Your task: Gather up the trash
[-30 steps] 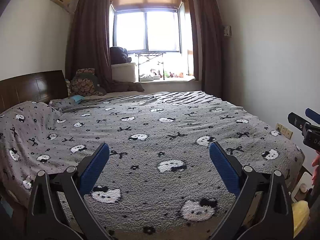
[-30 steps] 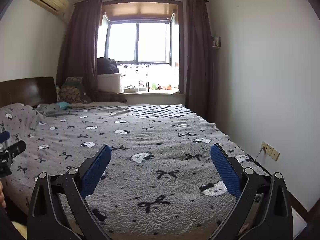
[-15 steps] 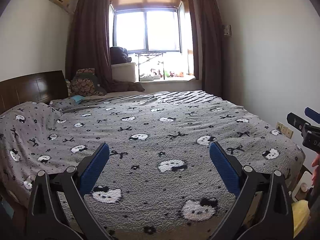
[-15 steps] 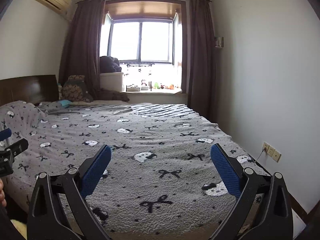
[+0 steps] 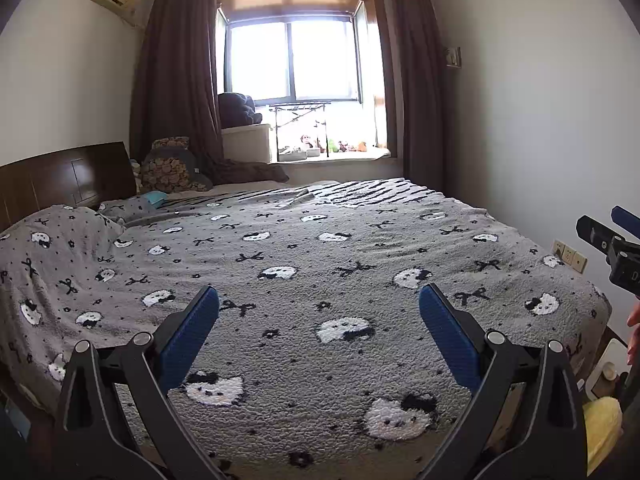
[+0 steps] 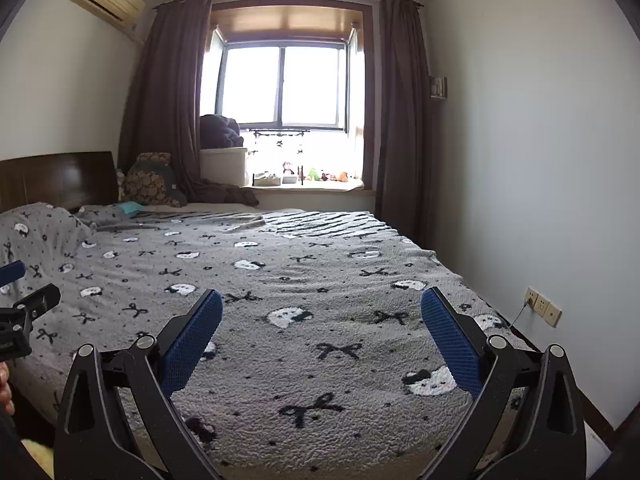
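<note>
Both grippers hover above the foot of a bed covered by a grey blanket (image 5: 320,264) with white cat faces and black bows. My left gripper (image 5: 318,312) is open, blue pads wide apart, nothing between them. My right gripper (image 6: 320,312) is also open and empty over the same blanket (image 6: 320,280). The right gripper shows at the right edge of the left wrist view, the left gripper at the left edge of the right wrist view. No trash is plainly visible on the bed; a small teal item (image 5: 154,198) lies near the pillows.
A dark wooden headboard (image 5: 68,178) and pillows stand at the left. Behind the bed are a window sill with small toys (image 5: 320,148), a white box and brown curtains. Wall sockets (image 6: 542,306) sit low on the right wall. A yellow object (image 5: 600,432) lies by the floor at right.
Both views have drifted slightly; the right wrist view tilted up a little and shifted left. Both grippers stay open.
</note>
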Action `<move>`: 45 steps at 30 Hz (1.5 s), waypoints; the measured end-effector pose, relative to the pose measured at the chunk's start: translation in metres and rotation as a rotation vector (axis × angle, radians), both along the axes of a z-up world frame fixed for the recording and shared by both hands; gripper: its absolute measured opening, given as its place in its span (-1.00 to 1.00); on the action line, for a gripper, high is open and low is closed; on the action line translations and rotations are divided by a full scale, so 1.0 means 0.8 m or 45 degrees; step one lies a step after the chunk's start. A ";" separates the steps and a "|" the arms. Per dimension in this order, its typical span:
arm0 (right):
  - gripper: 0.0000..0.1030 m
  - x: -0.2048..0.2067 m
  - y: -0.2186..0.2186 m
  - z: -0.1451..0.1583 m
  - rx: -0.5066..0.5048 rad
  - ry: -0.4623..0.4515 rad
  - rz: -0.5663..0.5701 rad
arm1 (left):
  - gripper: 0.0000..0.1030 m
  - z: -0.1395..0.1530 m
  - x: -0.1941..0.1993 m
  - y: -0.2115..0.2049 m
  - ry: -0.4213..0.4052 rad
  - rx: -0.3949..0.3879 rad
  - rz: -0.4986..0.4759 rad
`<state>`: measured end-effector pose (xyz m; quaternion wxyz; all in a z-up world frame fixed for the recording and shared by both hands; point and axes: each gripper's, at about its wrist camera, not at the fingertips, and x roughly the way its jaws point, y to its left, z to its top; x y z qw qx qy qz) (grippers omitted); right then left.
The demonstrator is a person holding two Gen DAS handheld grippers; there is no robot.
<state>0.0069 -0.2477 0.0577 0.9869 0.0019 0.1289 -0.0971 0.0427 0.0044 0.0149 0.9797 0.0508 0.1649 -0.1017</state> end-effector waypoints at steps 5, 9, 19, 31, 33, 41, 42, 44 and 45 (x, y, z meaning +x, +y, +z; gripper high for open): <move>0.93 0.000 -0.001 0.001 -0.003 0.002 0.002 | 0.84 0.000 0.001 0.001 0.000 0.004 0.001; 0.93 0.000 -0.001 0.001 -0.002 0.005 0.003 | 0.84 0.000 0.001 0.000 0.000 0.004 0.001; 0.93 0.002 -0.005 0.000 -0.002 0.003 0.011 | 0.84 0.001 0.001 0.006 -0.001 0.005 0.002; 0.93 0.002 -0.005 0.000 -0.003 0.002 0.012 | 0.84 0.004 0.003 0.012 0.006 0.005 0.018; 0.93 0.002 -0.005 0.000 -0.003 0.002 0.013 | 0.84 0.005 0.003 0.012 0.012 0.009 0.035; 0.93 0.002 -0.005 -0.002 -0.002 0.008 0.012 | 0.84 0.007 0.002 0.014 0.013 -0.006 0.072; 0.93 0.002 -0.005 -0.002 -0.002 0.009 0.012 | 0.84 0.008 0.002 0.014 0.012 -0.011 0.073; 0.93 0.002 -0.005 -0.002 -0.003 0.010 0.010 | 0.84 0.008 0.001 0.015 0.010 -0.023 0.065; 0.93 0.003 -0.006 -0.002 -0.003 0.011 0.009 | 0.84 0.009 0.000 0.015 0.004 -0.025 0.060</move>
